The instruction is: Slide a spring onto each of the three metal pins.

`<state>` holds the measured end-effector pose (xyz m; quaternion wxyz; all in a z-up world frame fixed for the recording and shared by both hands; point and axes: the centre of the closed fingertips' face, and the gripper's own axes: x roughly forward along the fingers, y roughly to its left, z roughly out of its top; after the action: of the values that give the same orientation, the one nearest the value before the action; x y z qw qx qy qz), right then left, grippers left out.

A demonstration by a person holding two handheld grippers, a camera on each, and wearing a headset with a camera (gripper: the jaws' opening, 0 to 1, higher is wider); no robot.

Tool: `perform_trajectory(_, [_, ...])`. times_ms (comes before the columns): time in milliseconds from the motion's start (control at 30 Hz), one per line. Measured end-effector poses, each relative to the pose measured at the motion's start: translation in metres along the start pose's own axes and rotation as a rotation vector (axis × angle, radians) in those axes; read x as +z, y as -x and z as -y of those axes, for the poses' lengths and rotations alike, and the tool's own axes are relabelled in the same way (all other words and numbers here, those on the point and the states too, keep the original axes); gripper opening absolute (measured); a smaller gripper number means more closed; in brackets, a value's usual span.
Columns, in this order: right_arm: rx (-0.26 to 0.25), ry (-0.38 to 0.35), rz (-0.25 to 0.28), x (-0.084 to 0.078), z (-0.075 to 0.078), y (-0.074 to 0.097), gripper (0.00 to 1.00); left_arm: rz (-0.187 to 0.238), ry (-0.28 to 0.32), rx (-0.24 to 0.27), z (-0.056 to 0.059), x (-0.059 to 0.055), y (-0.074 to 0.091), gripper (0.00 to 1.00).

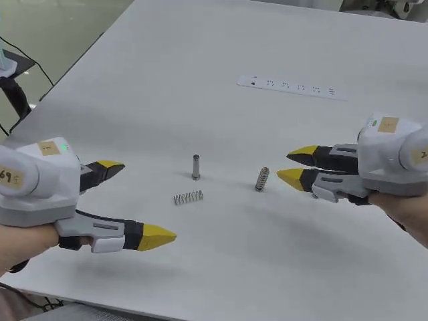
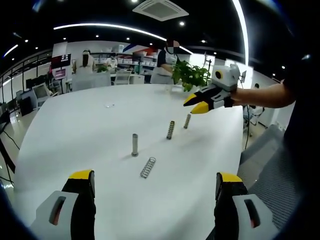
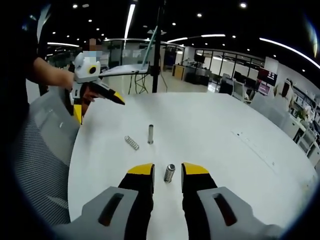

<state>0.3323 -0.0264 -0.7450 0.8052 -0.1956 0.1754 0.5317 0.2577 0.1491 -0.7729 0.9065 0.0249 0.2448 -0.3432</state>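
A bare metal pin [image 1: 196,167] stands upright mid-table, and a loose spring [image 1: 188,197] lies flat just in front of it. To their right stands a pin with a spring on it [image 1: 262,178]. My right gripper [image 1: 295,165] hovers just right of that sprung pin, open by a narrow gap, nothing between its fingers. In the right gripper view the sprung pin [image 3: 170,173] sits just beyond the fingertips. My left gripper [image 1: 134,199] is wide open at the near left, short of the loose spring [image 2: 148,167]. The left gripper view shows a second sprung pin [image 2: 187,120] below the right gripper [image 2: 191,106].
A white power strip [image 1: 292,87] lies flat at the far side of the white table [image 1: 200,67]. The table's near edge runs close under the left gripper. A grey mesh chair [image 3: 45,150] stands off the table's edge in the right gripper view.
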Motion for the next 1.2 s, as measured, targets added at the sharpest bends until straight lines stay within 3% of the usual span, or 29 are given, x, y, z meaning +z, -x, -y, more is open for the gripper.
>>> perform_trajectory(867, [0.054,-0.070,-0.088,-0.056,-0.041,0.006,0.19,0.007,0.003,-0.006,0.003,0.000,-0.001,0.98])
perform_trajectory(1067, [0.062,-0.074,-0.103,-0.061,-0.042,0.005,0.18,0.011,0.007,-0.007,0.004,-0.001,0.001,0.98])
perform_trajectory(1200, [0.083,-0.036,-0.126,-0.062,-0.047,0.003,0.18,0.013,0.011,-0.008,0.003,-0.001,0.002,0.98])
